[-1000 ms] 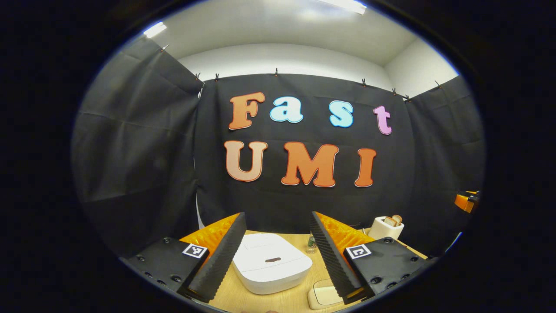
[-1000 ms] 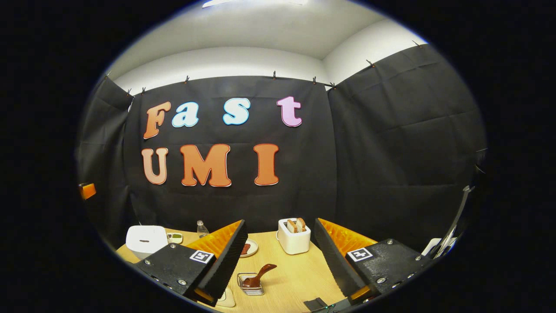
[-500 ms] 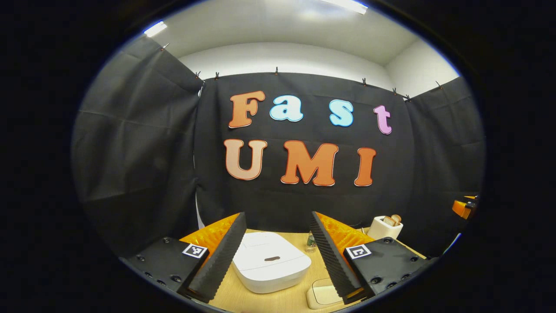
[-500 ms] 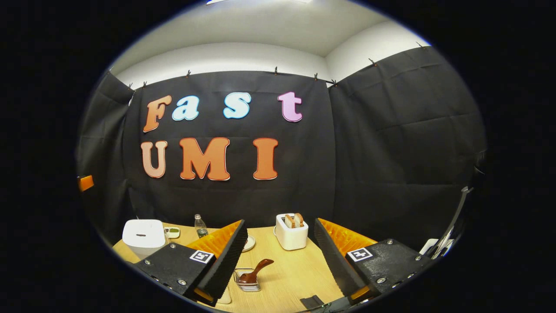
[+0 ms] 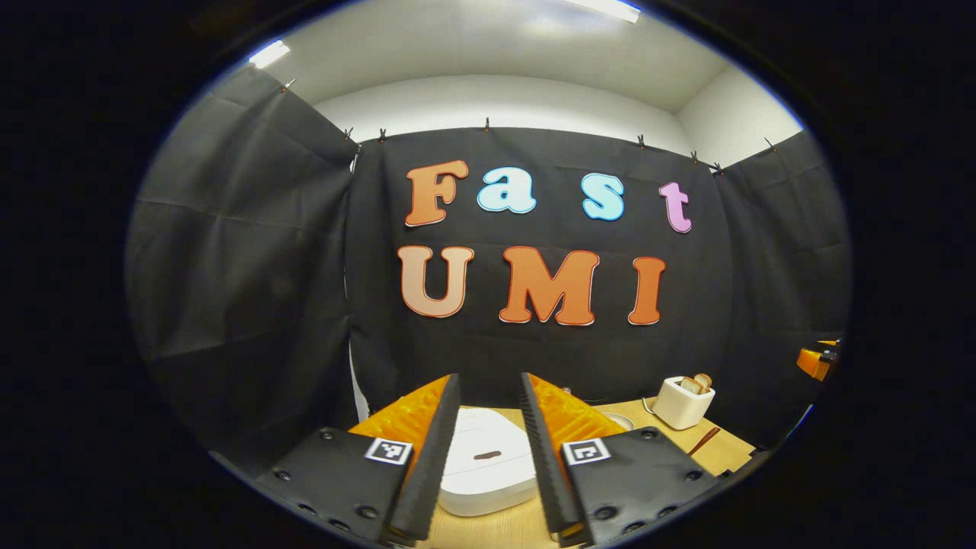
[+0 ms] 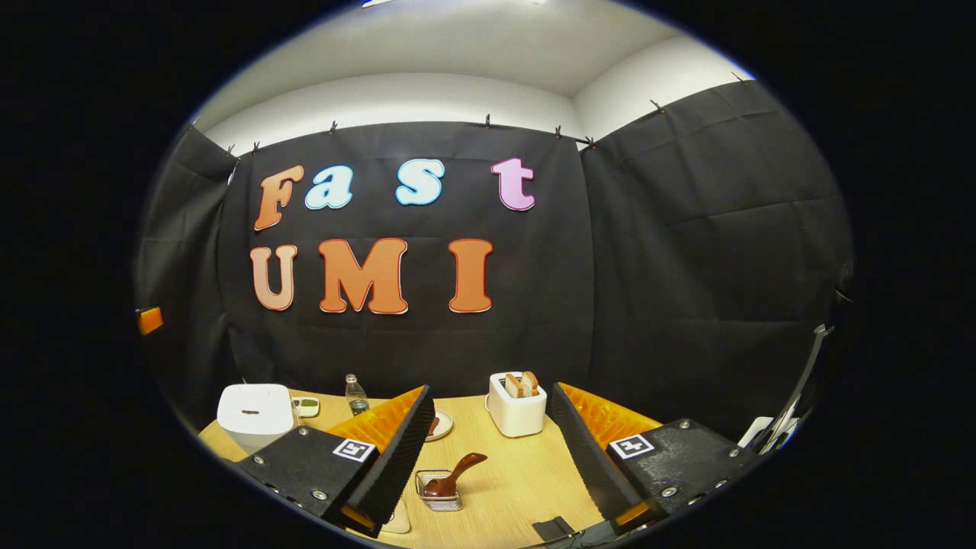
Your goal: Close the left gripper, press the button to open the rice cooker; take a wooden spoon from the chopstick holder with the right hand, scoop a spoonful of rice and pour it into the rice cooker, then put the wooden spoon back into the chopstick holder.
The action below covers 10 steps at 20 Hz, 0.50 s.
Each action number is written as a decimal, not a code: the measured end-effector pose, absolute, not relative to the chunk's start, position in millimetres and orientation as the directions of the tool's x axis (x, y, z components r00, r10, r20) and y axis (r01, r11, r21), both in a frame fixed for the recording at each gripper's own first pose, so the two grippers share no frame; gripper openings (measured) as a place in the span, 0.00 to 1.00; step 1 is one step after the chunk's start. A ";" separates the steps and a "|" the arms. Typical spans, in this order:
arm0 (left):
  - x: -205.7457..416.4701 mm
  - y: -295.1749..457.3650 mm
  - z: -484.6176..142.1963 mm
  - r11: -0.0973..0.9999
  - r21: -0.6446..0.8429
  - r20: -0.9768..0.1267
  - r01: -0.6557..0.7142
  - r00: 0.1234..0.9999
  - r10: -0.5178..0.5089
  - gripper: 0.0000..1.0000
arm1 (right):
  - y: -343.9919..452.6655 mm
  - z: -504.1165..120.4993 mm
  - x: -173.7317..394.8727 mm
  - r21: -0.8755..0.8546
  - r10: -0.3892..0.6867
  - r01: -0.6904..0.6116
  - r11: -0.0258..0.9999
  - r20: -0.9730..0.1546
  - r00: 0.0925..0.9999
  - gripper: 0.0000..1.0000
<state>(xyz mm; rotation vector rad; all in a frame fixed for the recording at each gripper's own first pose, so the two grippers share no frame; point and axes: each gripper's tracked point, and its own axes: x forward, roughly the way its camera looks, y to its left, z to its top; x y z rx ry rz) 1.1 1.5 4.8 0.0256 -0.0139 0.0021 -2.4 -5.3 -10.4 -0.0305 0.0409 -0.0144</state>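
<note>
A white rice cooker [image 5: 488, 465] sits lid down on the wooden table, a dark oval button [image 5: 486, 456] on its top. My left gripper [image 5: 489, 379] hovers just in front of it, its jaws narrowed to a slim gap that frames the cooker and touches nothing. In the right gripper view the cooker [image 6: 254, 412] stands at the far left. A brown wooden spoon [image 6: 456, 474] leans in a low wire holder [image 6: 438, 492] between the fingers of my right gripper [image 6: 491, 389], which is open and holds nothing.
A white toaster [image 6: 517, 408] with bread stands at the back of the table [image 6: 503, 488]. A small bottle [image 6: 354, 395], a little dish [image 6: 308, 406] and a plate [image 6: 441, 423] lie near the cooker. A cream container [image 6: 396, 522] peeks out behind the right gripper's left finger.
The left gripper's fingers have drawn much closer together and it has shifted slightly, keeping the cooker between them. The right gripper has tilted down a little and stayed open.
</note>
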 end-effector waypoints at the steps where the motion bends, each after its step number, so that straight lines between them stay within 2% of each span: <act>1: 3.0 -1.2 3.8 1.000 0.026 0.009 0.008 1.000 -0.009 0.47 | -4.4 -10.7 -2.5 -0.034 -0.011 0.010 0.999 -0.041 0.999 0.96; 3: 4.7 -1.0 0.7 1.000 0.015 0.001 0.013 1.000 -0.013 0.17 | 0.0 -11.1 -2.1 -0.035 -0.002 0.000 0.999 -0.042 0.999 0.96; 4: 6.7 -1.2 -5.0 1.000 0.008 -0.017 0.016 1.000 -0.016 0.09 | 0.9 -10.7 -1.5 -0.036 0.001 -0.002 0.999 -0.041 0.999 0.96; 5: 8.7 -0.1 -7.1 1.000 0.003 -0.029 0.016 0.999 -0.016 0.07 | 1.2 -10.2 -1.2 -0.039 0.001 -0.003 0.999 -0.040 0.999 0.96; 6: 12.1 9.6 -12.7 1.000 0.006 -0.020 -0.021 1.000 0.022 0.13 | 2.2 -11.1 -0.1 -0.042 0.002 -0.004 0.999 -0.042 0.999 0.96; 7: 6.9 13.6 2.5 0.999 0.021 -0.012 -0.050 0.999 0.050 0.07 | 1.5 -11.4 0.6 -0.045 0.002 -0.004 0.999 -0.043 0.999 0.96; 9: 20.5 12.8 -2.2 0.998 0.043 -0.006 -0.049 0.999 0.049 0.07 | 2.4 -12.7 -0.5 -0.047 0.002 -0.004 0.999 -0.047 0.999 0.96; 10: 27.7 3.6 -16.6 0.999 0.040 -0.025 -0.013 1.000 0.014 0.04 | 2.5 -13.9 0.5 -0.046 0.002 -0.005 0.999 -0.050 0.999 0.96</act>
